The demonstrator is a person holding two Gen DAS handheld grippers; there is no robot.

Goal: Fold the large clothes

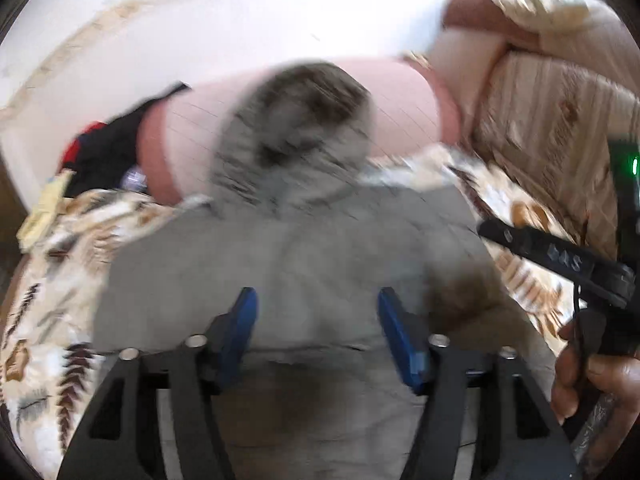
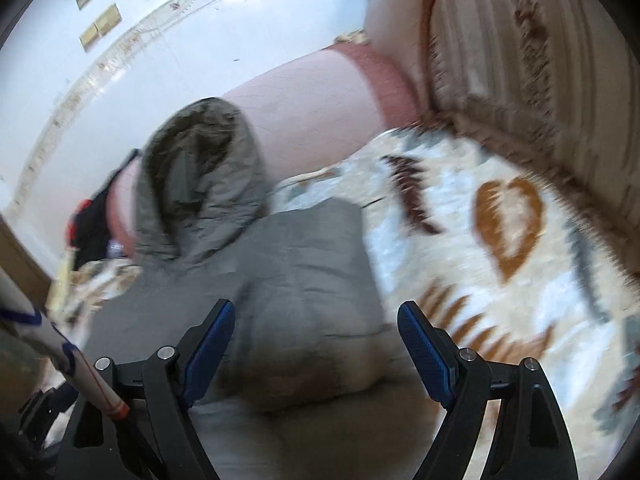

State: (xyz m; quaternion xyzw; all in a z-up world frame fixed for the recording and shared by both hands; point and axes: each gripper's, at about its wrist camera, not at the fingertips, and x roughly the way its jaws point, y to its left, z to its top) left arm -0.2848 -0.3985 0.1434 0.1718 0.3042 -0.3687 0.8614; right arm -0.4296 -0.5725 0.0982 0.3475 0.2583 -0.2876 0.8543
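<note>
We see the grey hooded jacket (image 1: 304,248) lying flat on the leaf-patterned bedspread (image 2: 500,248), its long axis running away from us, hood (image 2: 200,184) at the far end propped against the pink bolster (image 2: 320,100). Our left gripper (image 1: 318,336) hangs over the jacket's near part, jaws apart and holding nothing. Our right gripper (image 2: 316,350) stands wide open above the folded right edge, also empty
</note>
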